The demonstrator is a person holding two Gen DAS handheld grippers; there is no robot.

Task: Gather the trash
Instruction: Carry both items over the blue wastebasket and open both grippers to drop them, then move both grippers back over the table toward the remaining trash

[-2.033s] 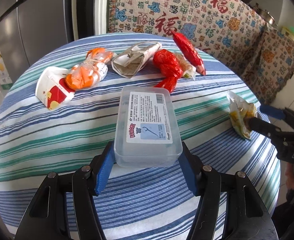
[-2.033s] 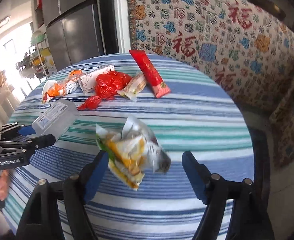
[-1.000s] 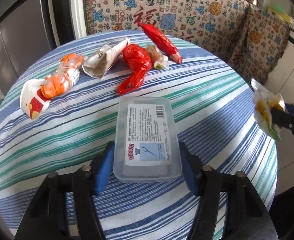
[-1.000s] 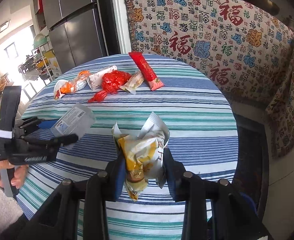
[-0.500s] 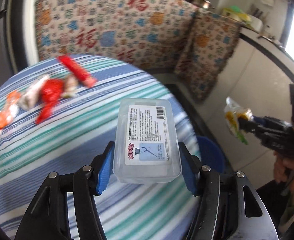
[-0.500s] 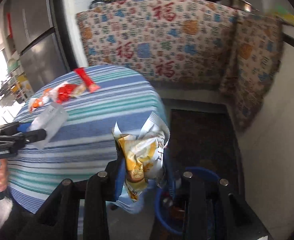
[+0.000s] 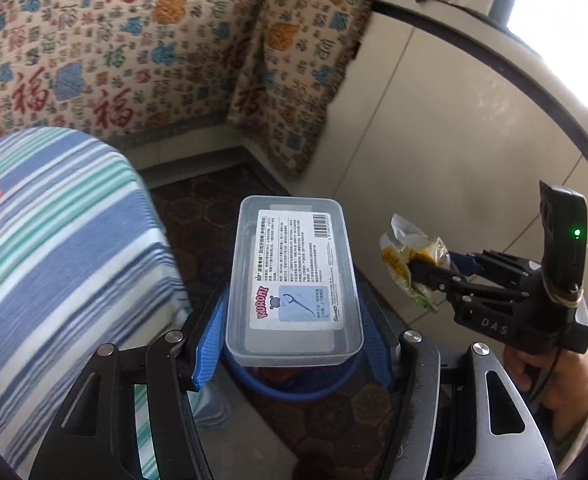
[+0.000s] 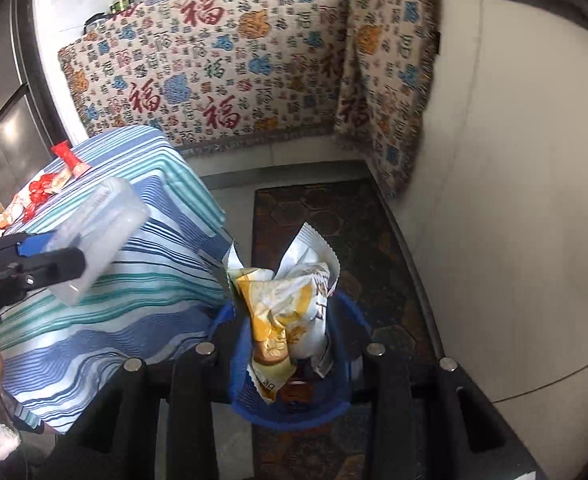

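Clamped box [image 7: 294,280] and wrapper [image 8: 286,312] above bin [image 8: 345,400]

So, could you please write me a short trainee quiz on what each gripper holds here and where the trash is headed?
1. What does the left gripper hold?
2. True or false: the right gripper is shut on a wrapper.
3. The blue bin lies: A) on the table, B) on the floor beneath the wrapper, C) on the counter.

Key: 1. a clear plastic box; 2. true; 3. B.
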